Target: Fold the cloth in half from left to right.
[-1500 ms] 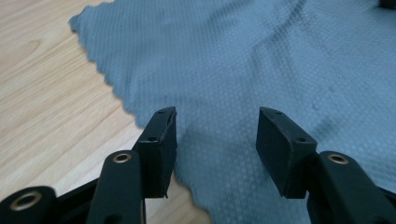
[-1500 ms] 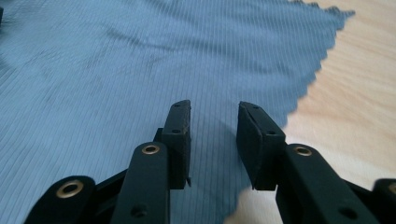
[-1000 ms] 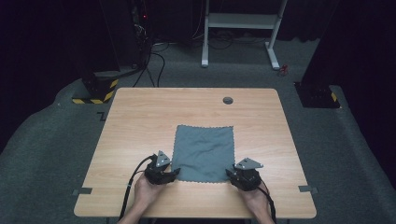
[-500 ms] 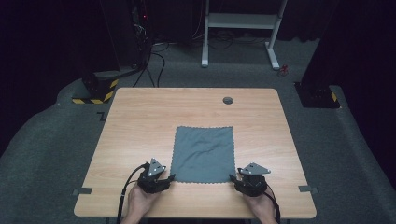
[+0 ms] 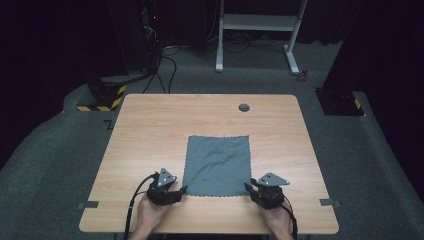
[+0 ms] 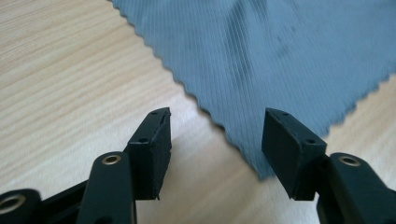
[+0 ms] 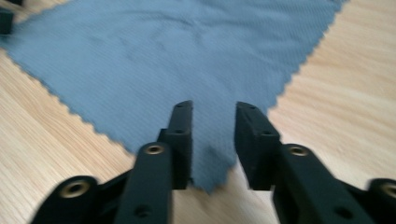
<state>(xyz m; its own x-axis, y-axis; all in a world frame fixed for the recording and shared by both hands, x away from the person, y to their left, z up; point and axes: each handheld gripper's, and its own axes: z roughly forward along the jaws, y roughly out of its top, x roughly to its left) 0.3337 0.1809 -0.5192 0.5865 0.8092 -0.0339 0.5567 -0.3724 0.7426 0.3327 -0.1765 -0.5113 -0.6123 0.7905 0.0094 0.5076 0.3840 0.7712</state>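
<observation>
where the grey cloth (image 5: 217,165) lies flat toward the counter's (image 5: 150,130) near edge, each near corner is straddled by a spread tool: left tool (image 6: 215,140) wide, right tool (image 7: 213,140) narrowed, seemingly not yet pinching.

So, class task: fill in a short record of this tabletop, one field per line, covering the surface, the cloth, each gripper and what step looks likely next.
surface: wooden table
cloth: grey cloth, spread flat, zigzag edges
left gripper: at the cloth's near left corner, jaws open and just opening further, corner between the fingers but not pinched
right gripper: at the near right corner, jaws just closing, corner between them, gap remains, not yet pinched
other: small dark hole near the far edge
likely next: pinch both near corners, perhaps to fold
</observation>
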